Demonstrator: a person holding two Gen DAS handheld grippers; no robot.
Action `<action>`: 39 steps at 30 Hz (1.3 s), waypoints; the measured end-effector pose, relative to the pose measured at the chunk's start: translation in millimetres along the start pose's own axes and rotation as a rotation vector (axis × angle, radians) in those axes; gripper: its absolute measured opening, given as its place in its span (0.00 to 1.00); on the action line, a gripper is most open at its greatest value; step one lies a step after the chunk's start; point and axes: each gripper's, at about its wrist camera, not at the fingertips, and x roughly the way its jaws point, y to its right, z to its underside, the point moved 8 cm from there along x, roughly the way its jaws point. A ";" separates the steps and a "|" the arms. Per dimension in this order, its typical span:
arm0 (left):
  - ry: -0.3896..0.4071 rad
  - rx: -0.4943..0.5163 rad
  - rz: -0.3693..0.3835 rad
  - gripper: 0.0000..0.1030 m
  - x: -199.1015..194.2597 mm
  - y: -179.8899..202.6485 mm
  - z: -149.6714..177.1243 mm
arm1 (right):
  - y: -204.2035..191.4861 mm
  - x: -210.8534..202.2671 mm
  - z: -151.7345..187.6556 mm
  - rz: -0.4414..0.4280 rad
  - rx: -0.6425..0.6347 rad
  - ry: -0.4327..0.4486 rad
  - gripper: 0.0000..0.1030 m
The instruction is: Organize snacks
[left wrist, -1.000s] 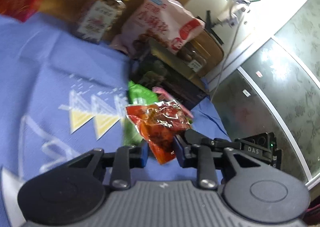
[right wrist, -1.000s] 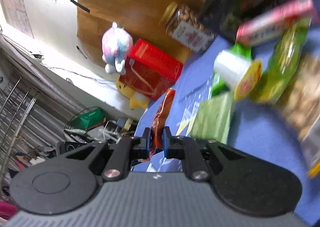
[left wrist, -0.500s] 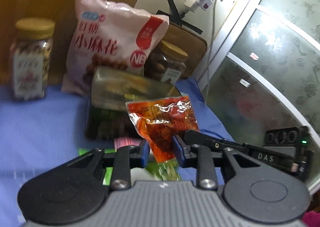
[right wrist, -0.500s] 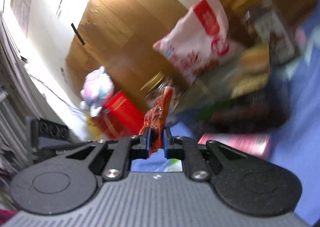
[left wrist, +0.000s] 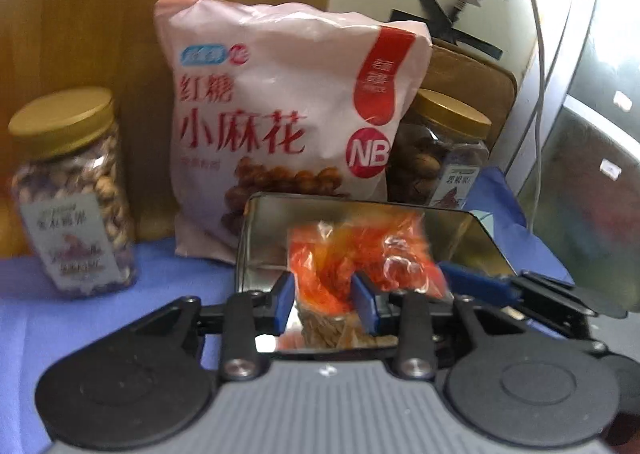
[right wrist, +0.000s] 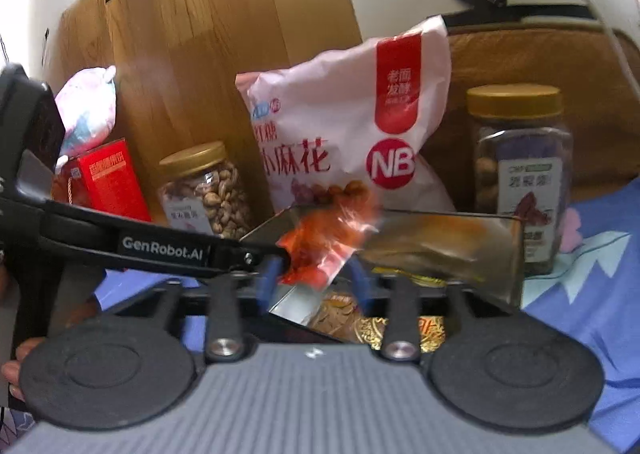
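Note:
A red snack packet hangs blurred over an open metal tin on the blue cloth. My left gripper has its jaws apart around the packet's lower left part. In the right wrist view my right gripper is open too, the packet between its fingers, above the tin. The left gripper's arm reaches in from the left. Snack packs lie inside the tin.
Behind the tin stand a pink snack bag, a nut jar at left and a jar at right. A red box and a plush toy sit at far left. A wooden board backs everything.
Both grippers carried the red packet from over the cloth to above the open tin. Both sets of jaws have opened, and the packet now looks loose and blurred.

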 end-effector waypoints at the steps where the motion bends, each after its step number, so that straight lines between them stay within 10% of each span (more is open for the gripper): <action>1: 0.006 -0.008 0.014 0.32 -4.6 -0.7 1.5 | 0.5 -6.3 -2.0 -0.003 0.008 0.019 0.47; 7: 0.062 -0.060 0.050 0.37 -50.7 -11.4 17.7 | 0.1 -62.7 -0.9 -0.035 -0.010 0.079 0.46; 22: -0.117 -0.183 0.058 0.39 -72.9 -23.3 131.2 | 9.1 -38.8 72.1 0.021 -0.147 -0.250 0.34; 31: -0.018 -0.249 0.110 0.52 -116.9 -35.8 121.3 | -73.5 -103.9 20.9 -0.017 -0.302 -0.026 0.25; 39: -0.014 -0.345 0.170 0.54 -145.9 -63.6 137.9 | -188.2 -116.2 88.0 -0.134 -0.695 0.038 0.26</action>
